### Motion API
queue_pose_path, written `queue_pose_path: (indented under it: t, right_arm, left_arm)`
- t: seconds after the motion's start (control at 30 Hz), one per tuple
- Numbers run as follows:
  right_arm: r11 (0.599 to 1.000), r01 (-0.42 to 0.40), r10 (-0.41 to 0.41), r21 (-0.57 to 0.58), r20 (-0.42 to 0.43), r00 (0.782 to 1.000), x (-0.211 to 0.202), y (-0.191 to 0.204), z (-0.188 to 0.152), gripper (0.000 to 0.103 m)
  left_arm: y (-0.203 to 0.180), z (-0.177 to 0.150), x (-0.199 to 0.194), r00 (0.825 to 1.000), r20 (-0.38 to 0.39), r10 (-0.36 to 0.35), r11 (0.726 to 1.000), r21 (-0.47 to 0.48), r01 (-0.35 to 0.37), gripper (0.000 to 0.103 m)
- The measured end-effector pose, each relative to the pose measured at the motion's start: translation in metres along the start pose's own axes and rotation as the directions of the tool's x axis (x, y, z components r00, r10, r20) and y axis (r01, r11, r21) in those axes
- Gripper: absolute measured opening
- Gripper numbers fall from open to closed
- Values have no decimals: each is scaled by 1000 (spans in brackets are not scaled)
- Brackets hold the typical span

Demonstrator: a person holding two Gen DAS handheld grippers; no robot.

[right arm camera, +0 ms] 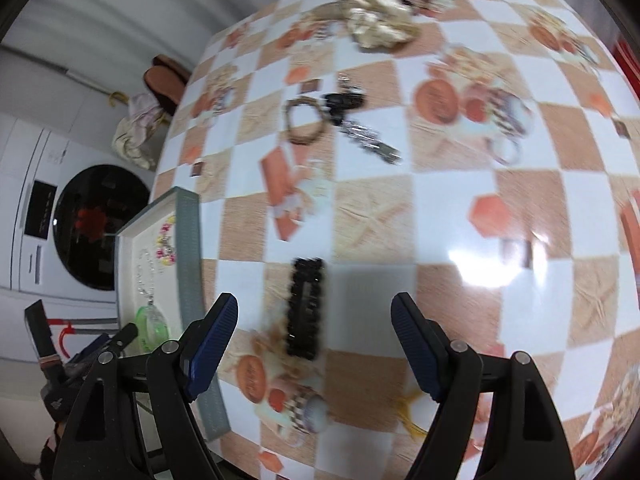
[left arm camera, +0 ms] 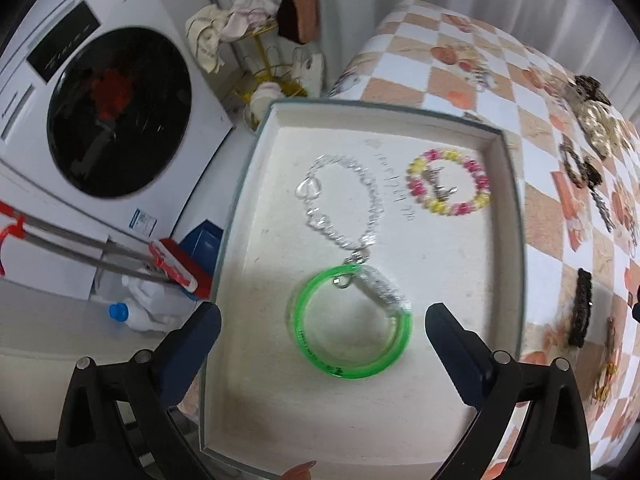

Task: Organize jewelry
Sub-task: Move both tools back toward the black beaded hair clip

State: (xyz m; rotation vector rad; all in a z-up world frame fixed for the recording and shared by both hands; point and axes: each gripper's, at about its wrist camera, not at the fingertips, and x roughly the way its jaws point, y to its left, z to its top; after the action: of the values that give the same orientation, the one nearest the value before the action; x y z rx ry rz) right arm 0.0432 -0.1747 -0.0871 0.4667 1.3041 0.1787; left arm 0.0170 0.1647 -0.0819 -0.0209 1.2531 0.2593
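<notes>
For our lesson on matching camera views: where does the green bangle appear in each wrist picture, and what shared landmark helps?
Left wrist: green bangle lies low centre in the tray, between the open tongs.
Right wrist: green bangle shows far left, inside the tray.
Shared landmark: the grey-rimmed tray.

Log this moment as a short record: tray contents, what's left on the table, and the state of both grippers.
tray: at table edge, beside washing machine
in tray: green bangle, clear bead chain, pink-yellow bead bracelet
chain and bangle: joined by a metal clasp, as far as blur allows
on table: black hair clip, brown bracelet, silver clip, cream scrunchie
left gripper: open, over the bangle, holding nothing
right gripper: open, above the black hair clip
table: checkered cloth
</notes>
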Motion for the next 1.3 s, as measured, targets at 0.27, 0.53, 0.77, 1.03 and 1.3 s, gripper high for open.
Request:
queue_pose_path:
  t: [0.27, 0.53, 0.77, 1.03, 1.3]
  right_arm:
    - [997, 47, -49, 67, 27, 998, -20, -37, -8, 85]
    - [987, 113, -118, 111, 35, 992, -36, -68, -16, 85]
    - [982, 178, -178, 57, -6, 984, -33, -70, -37, 85]
    - [973, 231, -231, 11, -42, 972, -29, -77, -62, 85]
    - [975, 219, -221, -47, -53, 974, -20, -69, -77, 85]
  left_arm:
    - [-36, 9, 8, 999, 6, -48, 997, 62, 47, 103]
    - [-97, 27, 1, 986, -9, -166, 970, 179, 165, 103]
    - [-164, 24, 1, 975, -50, -215, 931, 292, 220, 103]
    - [-201, 5, 3, 973, -109, -202, 918, 326, 227, 103]
    - [-222, -6, 18, 969, -149, -196, 898, 371, 238, 103]
